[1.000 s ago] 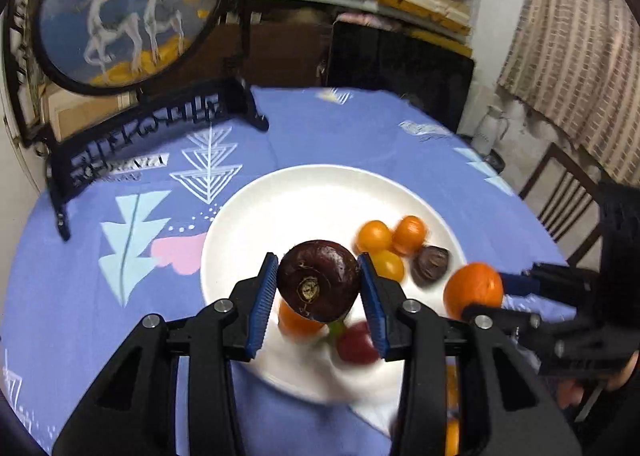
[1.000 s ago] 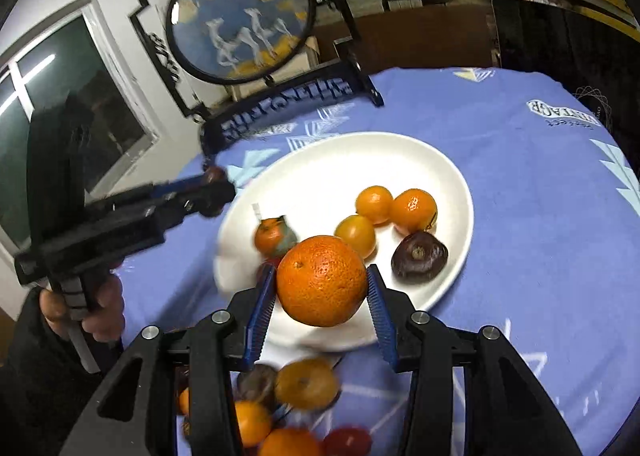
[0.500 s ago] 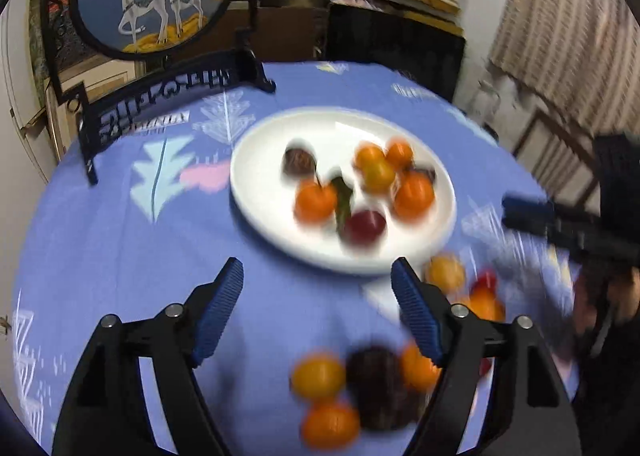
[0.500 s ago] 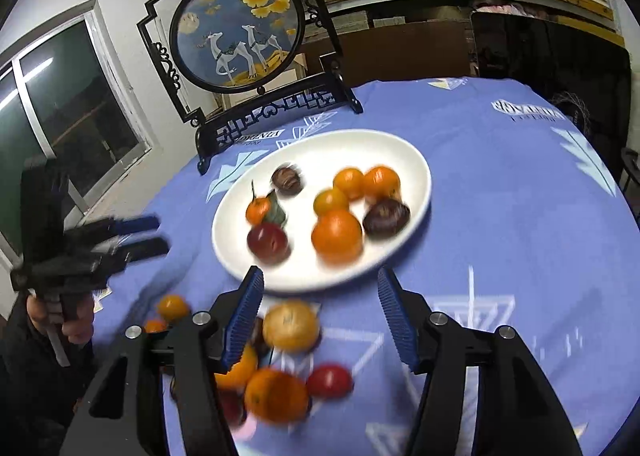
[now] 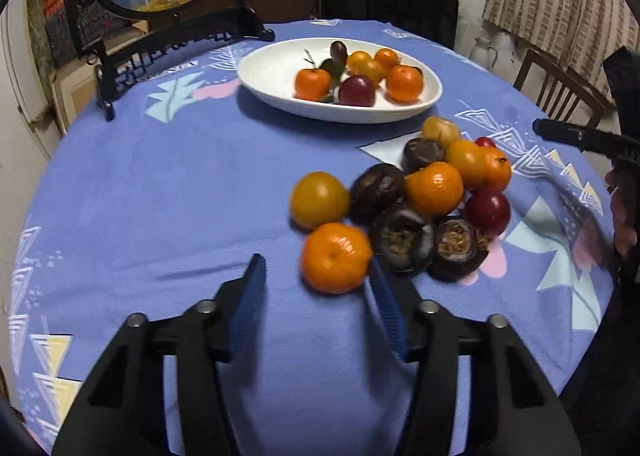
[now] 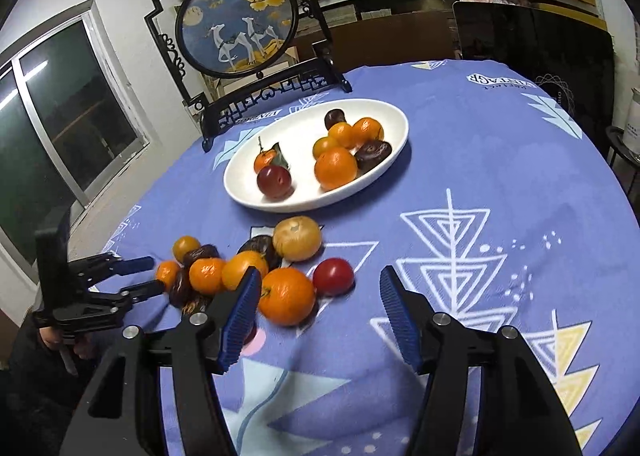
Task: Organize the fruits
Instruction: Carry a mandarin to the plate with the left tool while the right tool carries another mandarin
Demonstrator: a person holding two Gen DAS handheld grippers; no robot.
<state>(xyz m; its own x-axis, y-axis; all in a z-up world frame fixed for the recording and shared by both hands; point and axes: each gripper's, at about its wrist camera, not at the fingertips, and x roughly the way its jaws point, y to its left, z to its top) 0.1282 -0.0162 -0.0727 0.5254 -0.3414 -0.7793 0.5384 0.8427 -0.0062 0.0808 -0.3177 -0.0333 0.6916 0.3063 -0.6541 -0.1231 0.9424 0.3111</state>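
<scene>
My left gripper [image 5: 316,292] hangs over the near side of the worktop [image 5: 160,195], its fingers [image 5: 252,296] apart and just now closing in; a mandarin [image 5: 336,258] sits between them, close against the right pad and clear of the left, so nothing is clamped. That mandarin is the nearest piece of the loose fruit pile [image 5: 420,195] lying on the blue cloth, between me and the white plate [image 5: 272,75]. The plate sits toward the far edge and already carries oranges, a red plum and dark fruits. My right gripper [image 6: 316,296] is released too, fingers [image 6: 240,316] spread wide with no fruit pinched; a larger orange [image 6: 286,296] lies just beside its left pad and a small red fruit [image 6: 333,276] rests on the cloth in the gap ahead. A framed round picture on a black stand [image 6: 240,35] stands at the far edge behind the plate
</scene>
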